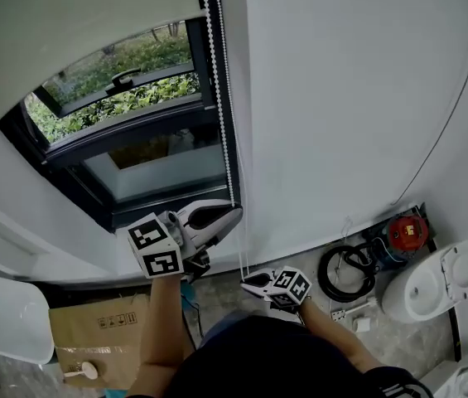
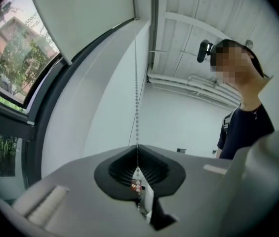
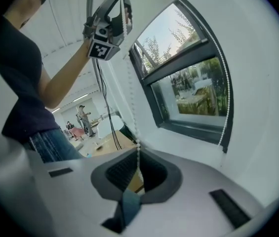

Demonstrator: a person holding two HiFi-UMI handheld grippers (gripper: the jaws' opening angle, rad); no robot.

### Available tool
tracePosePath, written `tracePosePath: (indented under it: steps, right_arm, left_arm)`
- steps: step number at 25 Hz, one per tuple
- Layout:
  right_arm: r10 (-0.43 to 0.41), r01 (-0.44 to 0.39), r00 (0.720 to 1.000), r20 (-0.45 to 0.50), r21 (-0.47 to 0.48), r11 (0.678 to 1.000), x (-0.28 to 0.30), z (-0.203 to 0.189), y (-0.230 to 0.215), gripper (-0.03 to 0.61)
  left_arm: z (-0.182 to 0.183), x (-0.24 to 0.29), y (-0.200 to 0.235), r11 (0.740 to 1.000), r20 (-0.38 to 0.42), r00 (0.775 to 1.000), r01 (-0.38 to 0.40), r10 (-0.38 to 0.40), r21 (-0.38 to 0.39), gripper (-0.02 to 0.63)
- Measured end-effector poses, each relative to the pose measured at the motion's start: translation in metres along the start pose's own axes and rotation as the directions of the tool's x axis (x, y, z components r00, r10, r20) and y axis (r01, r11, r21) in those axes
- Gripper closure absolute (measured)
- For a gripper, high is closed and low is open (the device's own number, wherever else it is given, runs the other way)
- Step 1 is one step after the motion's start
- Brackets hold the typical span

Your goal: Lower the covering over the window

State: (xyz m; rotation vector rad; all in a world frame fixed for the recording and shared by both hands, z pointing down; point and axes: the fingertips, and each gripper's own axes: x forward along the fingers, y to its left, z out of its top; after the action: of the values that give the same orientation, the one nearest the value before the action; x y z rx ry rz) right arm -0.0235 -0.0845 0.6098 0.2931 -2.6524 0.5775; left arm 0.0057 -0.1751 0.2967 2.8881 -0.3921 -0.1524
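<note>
A white roller blind [image 1: 76, 23] covers the top of the dark-framed window [image 1: 134, 131]. Its white bead chain [image 1: 221, 98] hangs down the window's right side. My left gripper [image 1: 235, 212] is raised beside the lower frame and is shut on one strand of the bead chain [image 2: 137, 117], which runs straight into its closed jaws [image 2: 138, 184]. Lower down, near my waist, my right gripper [image 1: 247, 286] is shut too, with the bead chain [image 3: 135, 135] passing into its jaw seam [image 3: 138, 169]. The right gripper view shows the left gripper [image 3: 122, 9] up high, next to the window [image 3: 193, 88].
A plain white wall [image 1: 341, 98] fills the right. On the floor lie a coiled black cable [image 1: 345, 272], a red device [image 1: 406, 232], a white toilet [image 1: 441, 284], a cardboard box [image 1: 101, 330] and a white chair [image 1: 10, 317].
</note>
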Motion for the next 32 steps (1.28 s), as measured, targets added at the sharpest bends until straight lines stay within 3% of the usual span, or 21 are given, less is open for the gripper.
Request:
tracePosePath:
  steps: [5, 9, 11, 14, 17, 20, 23, 26, 29, 32]
  right_arm:
    - [0.004, -0.006, 0.999, -0.043, -0.044, 0.999, 0.014, 0.008, 0.009, 0.557]
    - [-0.041, 0.041, 0.999, 0.003, -0.016, 0.999, 0.015, 0.022, 0.006, 0.557]
    - [-0.069, 0.069, 0.997, 0.032, -0.005, 0.998, 0.011, 0.029, 0.004, 0.557]
    - [-0.091, 0.090, 0.991, 0.094, 0.010, 0.996, 0.002, 0.040, -0.001, 0.557]
    - [-0.121, 0.122, 0.976, 0.179, 0.005, 0.993, -0.020, 0.061, -0.002, 0.485]
    - [-0.120, 0.131, 0.951, 0.286, -0.019, 0.991, -0.055, 0.098, 0.004, 0.472]
    - [-0.103, 0.135, 0.893, 0.438, -0.044, 0.990, -0.095, 0.160, 0.012, 0.472]
    - [-0.097, 0.179, 0.845, 0.526, -0.108, 0.978, -0.128, 0.214, 0.021, 0.472]
    - [-0.083, 0.219, 0.843, 0.531, -0.198, 0.955, -0.134, 0.249, 0.035, 0.472]
    - [-0.095, 0.260, 0.874, 0.476, -0.293, 0.920, -0.129, 0.265, 0.047, 0.472]
  left_arm:
    - [-0.033, -0.019, -0.002, 0.999, -0.125, 0.991, 0.044, -0.046, -0.018, 0.598]
    - [-0.042, -0.036, 0.002, 0.987, -0.011, 0.998, 0.056, -0.058, -0.149, 0.598]
    - [-0.041, -0.040, 0.000, 0.983, 0.026, 0.997, 0.079, -0.076, -0.164, 0.598]
    - [-0.051, -0.042, -0.001, 0.987, -0.016, 0.996, 0.090, -0.093, -0.130, 0.598]
    - [-0.075, -0.046, 0.002, 0.988, -0.051, 0.994, 0.090, -0.096, -0.123, 0.598]
    - [-0.092, -0.047, 0.006, 0.987, -0.063, 0.994, 0.080, -0.090, -0.142, 0.598]
    - [-0.104, -0.053, 0.011, 0.983, -0.094, 0.990, 0.086, -0.102, -0.162, 0.598]
    - [-0.104, -0.061, 0.020, 0.977, -0.048, 0.995, 0.079, -0.090, -0.198, 0.598]
    - [-0.101, -0.067, 0.026, 0.973, -0.014, 0.997, 0.074, -0.079, -0.218, 0.598]
    - [-0.103, -0.065, 0.025, 0.973, -0.012, 0.995, 0.091, -0.095, -0.213, 0.598]
